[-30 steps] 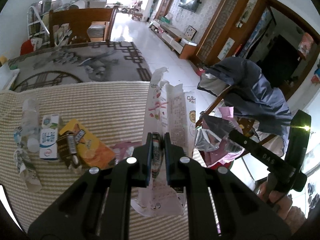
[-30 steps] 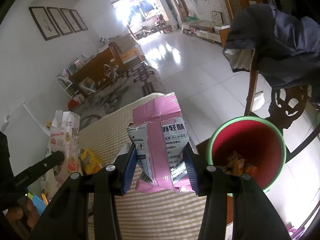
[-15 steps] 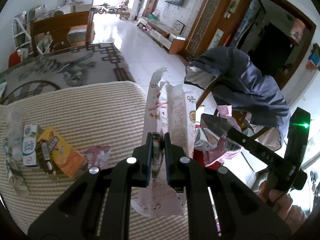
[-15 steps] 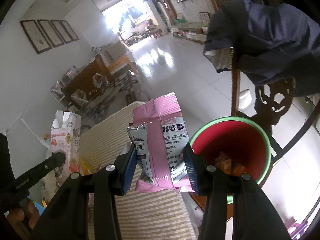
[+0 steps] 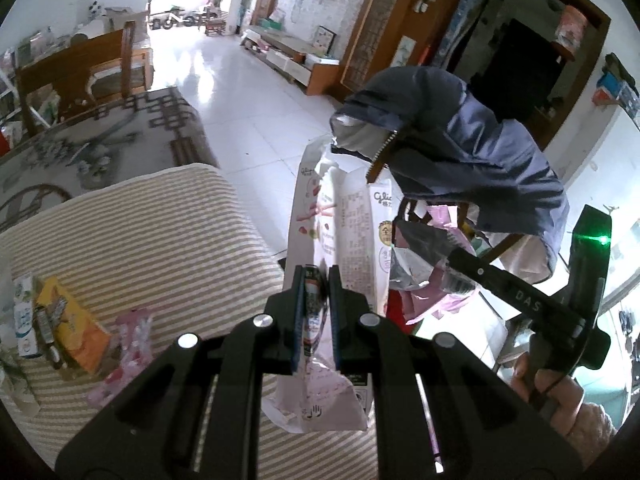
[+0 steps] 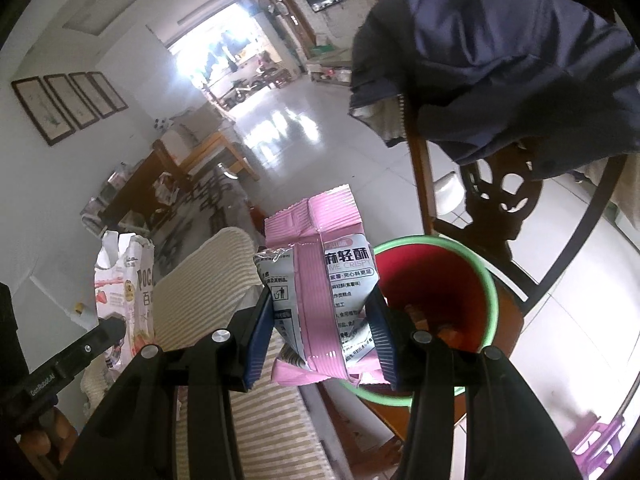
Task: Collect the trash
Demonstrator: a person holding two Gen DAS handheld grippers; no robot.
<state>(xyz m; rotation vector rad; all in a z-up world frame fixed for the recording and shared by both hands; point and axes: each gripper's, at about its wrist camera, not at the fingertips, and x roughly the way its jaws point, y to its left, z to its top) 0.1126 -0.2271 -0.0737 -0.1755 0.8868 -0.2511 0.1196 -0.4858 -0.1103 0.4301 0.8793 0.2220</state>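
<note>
Carrying step. My left gripper (image 5: 316, 312) is clamped on the white snack box (image 5: 340, 248); my right gripper (image 6: 320, 320) grips the pink wrapper (image 6: 320, 292). The red bin (image 6: 472, 300) sits just beyond the right fingertips, probably underneath. Next: centre over it, then let go.

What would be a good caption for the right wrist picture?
Right hand-held gripper clamps a pink snack bag beside a green-rimmed red bin.
</note>
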